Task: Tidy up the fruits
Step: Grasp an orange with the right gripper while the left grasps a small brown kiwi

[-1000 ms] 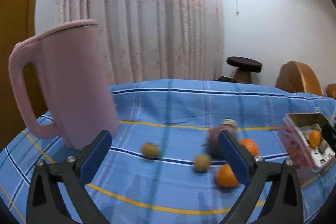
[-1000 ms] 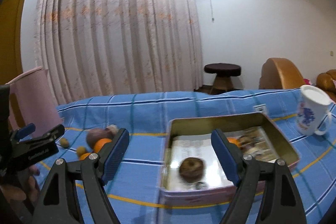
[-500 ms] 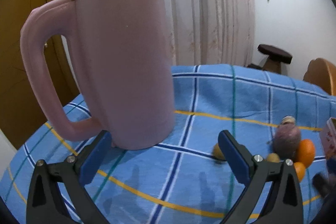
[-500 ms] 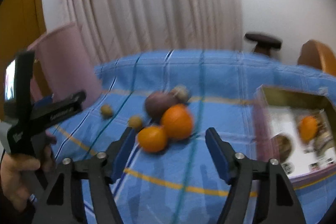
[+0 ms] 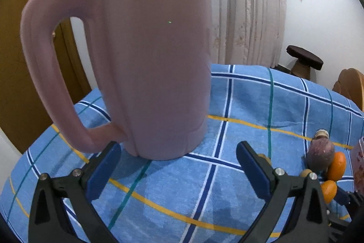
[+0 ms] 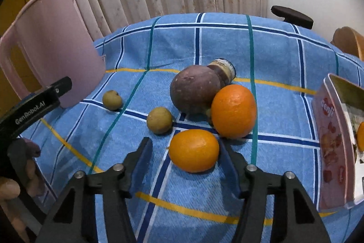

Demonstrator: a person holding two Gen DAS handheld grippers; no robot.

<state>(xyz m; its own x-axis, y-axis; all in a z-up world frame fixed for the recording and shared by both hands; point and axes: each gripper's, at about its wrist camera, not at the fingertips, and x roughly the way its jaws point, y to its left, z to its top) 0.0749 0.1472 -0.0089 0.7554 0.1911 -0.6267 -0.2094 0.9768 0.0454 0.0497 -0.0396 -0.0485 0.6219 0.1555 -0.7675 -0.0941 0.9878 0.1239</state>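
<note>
A small orange (image 6: 193, 149) lies on the blue checked cloth between the fingers of my right gripper (image 6: 184, 149). The jaws are closing; the right pad is at the fruit's side and a gap remains at the left pad. Just behind it sit a larger orange (image 6: 233, 111), a purple-brown fruit (image 6: 193, 89) and two small brownish fruits (image 6: 159, 120) (image 6: 112, 100). My left gripper (image 5: 177, 148) stands open in front of the pink jug (image 5: 154, 56), holding nothing. The same fruit cluster (image 5: 319, 156) shows at the right edge of the left wrist view.
A pink tin (image 6: 329, 140) stands at the right with an orange (image 6: 360, 136) inside. A small jar (image 6: 224, 70) lies behind the purple fruit. A person's hand (image 6: 9, 188) holds the left tool at the lower left. Curtains and a dark stool (image 6: 292, 15) lie beyond the table.
My right gripper swung left from the tin to the fruit cluster, sank, and narrowed its jaws around the small orange. My left gripper moved left toward the pink jug, which now fills its view.
</note>
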